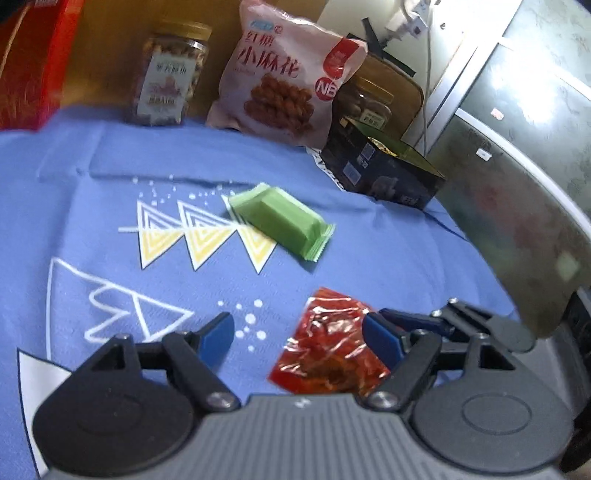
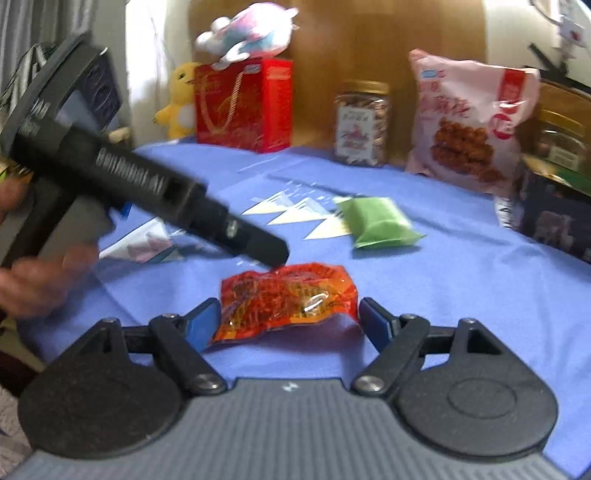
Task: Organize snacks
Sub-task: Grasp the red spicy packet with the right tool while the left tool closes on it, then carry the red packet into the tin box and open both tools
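Closest to us is our right gripper (image 2: 286,321), with its two blue fingers (image 2: 201,323) spread wide apart. The red snack packet (image 2: 288,297) lies flat on the blue cloth (image 2: 443,295) right between them. The fingers sit at its two short ends and look very close to it, but they are not squeezing it yet. We will use this red packet as our marker for where things are.

Our left gripper (image 1: 298,334) is wide open too and holds nothing. In its own view, the red packet sits just by its right-hand finger (image 1: 380,341). Seen from the right wrist, the left gripper's long black body reaches in from the left, and its tip hangs just behind the red packet.

A little behind the red packet and to the right lies the green snack packet (image 2: 376,223), flat on the cloth and all by itself.

Far behind the red packet, a row of snacks stands along the back: a red gift box (image 2: 243,107), a jar of nuts (image 2: 362,123), a big pink bag of twists (image 2: 469,122), another jar (image 2: 561,144) and a dark box (image 2: 557,221). Two soft toys (image 2: 243,31) sit by the red box.

We think the tidying is only partly done. The big things look lined up already. The two small packets are still loose in the middle, so we guess the red one goes first, then the green one.
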Demonstrator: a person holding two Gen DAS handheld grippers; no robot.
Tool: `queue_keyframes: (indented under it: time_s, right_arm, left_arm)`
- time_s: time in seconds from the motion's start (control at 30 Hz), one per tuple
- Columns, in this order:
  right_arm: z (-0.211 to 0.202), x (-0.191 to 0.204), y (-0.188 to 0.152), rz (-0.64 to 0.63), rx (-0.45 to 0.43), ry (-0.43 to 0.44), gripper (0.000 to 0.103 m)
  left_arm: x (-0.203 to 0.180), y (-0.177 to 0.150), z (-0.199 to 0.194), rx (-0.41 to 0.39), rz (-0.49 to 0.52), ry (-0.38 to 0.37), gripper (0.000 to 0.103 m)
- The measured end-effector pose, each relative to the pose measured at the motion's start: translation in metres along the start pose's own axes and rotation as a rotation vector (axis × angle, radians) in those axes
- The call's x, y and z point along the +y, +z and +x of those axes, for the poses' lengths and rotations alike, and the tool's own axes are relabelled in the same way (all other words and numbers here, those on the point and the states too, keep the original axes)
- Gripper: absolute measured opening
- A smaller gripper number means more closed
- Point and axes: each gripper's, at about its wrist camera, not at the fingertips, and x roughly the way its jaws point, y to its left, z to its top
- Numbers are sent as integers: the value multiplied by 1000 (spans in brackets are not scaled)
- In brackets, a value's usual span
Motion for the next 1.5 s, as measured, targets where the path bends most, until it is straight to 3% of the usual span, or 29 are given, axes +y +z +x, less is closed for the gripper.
queue_keyframes:
  time_s: [0.13, 0.33, 0.43, 0.63, 0.7, 0.83, 0.97, 1.1, 1.27, 1.5]
  right_arm:
    - [-11, -21, 0, 113, 3, 24, 83]
    - [-35, -51, -4, 342, 34, 125, 82]
    - [-35, -53, -8, 389, 58, 146, 69]
    - [-17, -39, 3, 331, 74, 182, 44]
    - [-11, -34, 5, 325, 61, 202, 42]
    - [-9, -40, 6, 361, 25, 203, 35]
    - [-15, -44, 8, 397, -36, 261, 21]
    - [-15, -41, 12, 407, -69, 324, 20]
    - [-4, -42, 10, 448, -36, 362, 23]
    - [1, -35, 7, 423, 26, 362, 29]
  left_arm:
    - [-9, -3, 0, 3, 33, 40, 78]
    - [-6, 0, -1, 12, 1, 19, 78]
    - [-9, -2, 0, 32, -7, -23, 74]
    - [-15, -6, 4, 54, -23, -81, 66]
    - [-13, -7, 3, 48, -42, -88, 66]
    - [0, -6, 0, 37, -135, -130, 67]
    - [18, -5, -1, 19, -247, -203, 74]
    - [22, -5, 1, 18, -275, -222, 74]
    - [13, -6, 1, 11, -214, -190, 74]
    - [14, -6, 1, 3, -210, -191, 71]
